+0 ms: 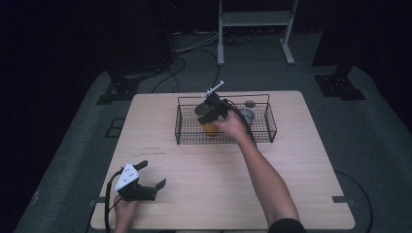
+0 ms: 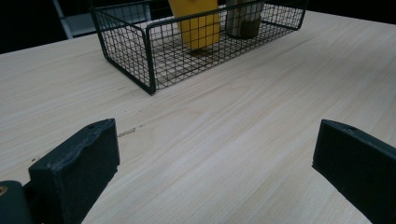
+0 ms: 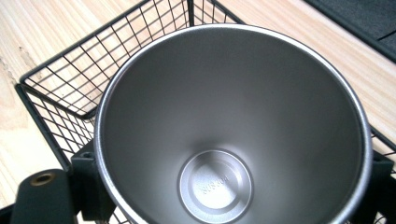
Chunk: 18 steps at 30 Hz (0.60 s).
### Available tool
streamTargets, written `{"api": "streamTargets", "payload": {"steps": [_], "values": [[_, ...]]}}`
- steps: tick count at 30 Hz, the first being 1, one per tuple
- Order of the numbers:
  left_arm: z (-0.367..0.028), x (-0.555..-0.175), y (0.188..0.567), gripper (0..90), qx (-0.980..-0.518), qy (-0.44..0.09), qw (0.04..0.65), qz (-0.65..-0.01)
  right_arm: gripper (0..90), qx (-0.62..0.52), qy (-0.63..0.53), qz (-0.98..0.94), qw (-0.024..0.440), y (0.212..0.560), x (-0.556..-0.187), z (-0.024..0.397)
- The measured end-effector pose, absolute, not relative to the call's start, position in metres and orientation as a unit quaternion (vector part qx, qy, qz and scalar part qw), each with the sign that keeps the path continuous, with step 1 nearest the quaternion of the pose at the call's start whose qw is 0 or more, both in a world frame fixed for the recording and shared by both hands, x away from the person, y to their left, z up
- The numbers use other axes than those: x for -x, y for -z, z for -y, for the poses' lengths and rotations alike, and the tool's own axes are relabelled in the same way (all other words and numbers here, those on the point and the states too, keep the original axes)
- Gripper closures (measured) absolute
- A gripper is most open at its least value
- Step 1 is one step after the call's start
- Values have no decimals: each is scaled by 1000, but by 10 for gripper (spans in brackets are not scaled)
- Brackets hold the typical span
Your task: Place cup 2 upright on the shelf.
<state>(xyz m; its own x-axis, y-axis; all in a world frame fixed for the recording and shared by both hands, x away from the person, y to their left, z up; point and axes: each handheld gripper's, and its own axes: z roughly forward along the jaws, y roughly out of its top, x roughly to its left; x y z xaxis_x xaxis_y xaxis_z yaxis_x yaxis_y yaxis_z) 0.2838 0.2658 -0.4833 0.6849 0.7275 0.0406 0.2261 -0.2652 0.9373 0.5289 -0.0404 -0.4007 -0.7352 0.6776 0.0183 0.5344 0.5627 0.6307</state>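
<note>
Yellow tapered cup with steel-lined interior is gripped by the right gripper jaws inside the black wire basket, upper centre. Left gripper, lower left on the pale wooden worktop, jaws open, empty.

Yellow cup's top beyond the frame edge

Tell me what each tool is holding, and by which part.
The right tool grips the yellow cup by its upper sides, just below the rim, over the wire basket. The left tool holds nothing.
</note>
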Motion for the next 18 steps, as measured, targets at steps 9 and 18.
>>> {"api": "streamTargets", "payload": {"steps": [9,18], "values": [[-266,-284,483,0,-758,-243,518,-314,133,-352,-306,-877,115,408,-532,40],[-266,-284,483,0,-758,-243,518,-313,131,-354,-297,-880,113,412,-531,39]]}}
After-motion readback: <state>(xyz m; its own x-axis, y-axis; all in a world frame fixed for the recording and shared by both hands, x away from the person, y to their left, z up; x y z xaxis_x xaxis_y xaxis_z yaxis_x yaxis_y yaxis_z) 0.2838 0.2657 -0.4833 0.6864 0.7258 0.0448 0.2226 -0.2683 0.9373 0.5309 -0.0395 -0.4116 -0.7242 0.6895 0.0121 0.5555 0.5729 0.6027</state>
